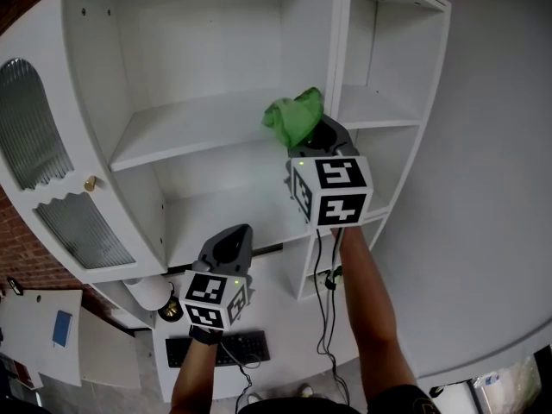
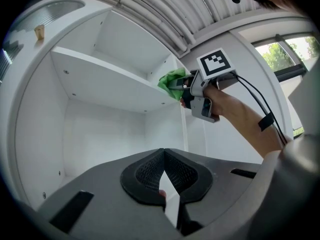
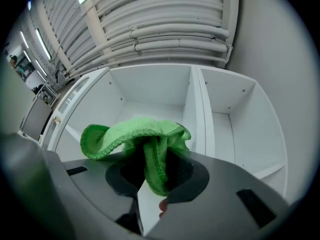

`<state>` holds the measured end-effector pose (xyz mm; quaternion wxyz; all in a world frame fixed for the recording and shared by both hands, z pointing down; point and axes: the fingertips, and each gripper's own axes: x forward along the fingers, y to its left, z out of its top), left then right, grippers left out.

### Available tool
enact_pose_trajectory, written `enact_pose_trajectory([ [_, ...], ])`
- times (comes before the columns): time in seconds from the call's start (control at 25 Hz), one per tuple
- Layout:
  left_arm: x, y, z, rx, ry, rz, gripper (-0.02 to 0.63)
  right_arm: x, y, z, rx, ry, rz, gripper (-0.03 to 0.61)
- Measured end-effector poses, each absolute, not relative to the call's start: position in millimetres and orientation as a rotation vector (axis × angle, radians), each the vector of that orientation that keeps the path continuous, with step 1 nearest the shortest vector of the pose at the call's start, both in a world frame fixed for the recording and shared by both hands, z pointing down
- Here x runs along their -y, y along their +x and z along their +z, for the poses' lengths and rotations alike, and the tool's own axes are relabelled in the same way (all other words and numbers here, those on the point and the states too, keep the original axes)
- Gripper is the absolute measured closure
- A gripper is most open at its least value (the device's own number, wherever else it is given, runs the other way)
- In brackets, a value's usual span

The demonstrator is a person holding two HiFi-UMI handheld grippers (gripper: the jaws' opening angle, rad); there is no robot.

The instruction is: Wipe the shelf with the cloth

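Note:
A crumpled green cloth (image 1: pixel 295 116) sits pinched in my right gripper (image 1: pixel 317 136), which is shut on it just in front of the white shelf board (image 1: pixel 190 128) of the wall unit. In the right gripper view the cloth (image 3: pixel 142 139) bulges out above the closed jaws, with the shelf compartments behind it. From the left gripper view the same cloth (image 2: pixel 171 82) shows near the board's right end (image 2: pixel 115 81). My left gripper (image 1: pixel 228 247) hangs lower, shut and empty, pointing into the compartment below (image 2: pixel 163 176).
The white shelf unit has a vertical divider (image 1: pixel 338 76) with narrower shelves (image 1: pixel 375 110) to its right. A glass-panelled door (image 1: pixel 39 158) with a brass knob (image 1: pixel 90 182) stands open at the left. A keyboard (image 1: pixel 220 349) lies on the desk below.

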<state>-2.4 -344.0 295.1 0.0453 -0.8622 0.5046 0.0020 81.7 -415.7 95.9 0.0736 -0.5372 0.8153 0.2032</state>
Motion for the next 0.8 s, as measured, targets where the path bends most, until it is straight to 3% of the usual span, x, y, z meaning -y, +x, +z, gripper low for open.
enact_pose_trajectory([
  [0.52, 315, -19, 322, -1.56, -2.689, 0.031, 0.597, 396, 95, 119, -2.41, -1.603, 0.559, 0.495],
  [0.8, 296, -22, 340, -1.551, -2.689, -0.011, 0.597, 370, 86, 204, -2.479, -1.634, 0.507, 0.495],
])
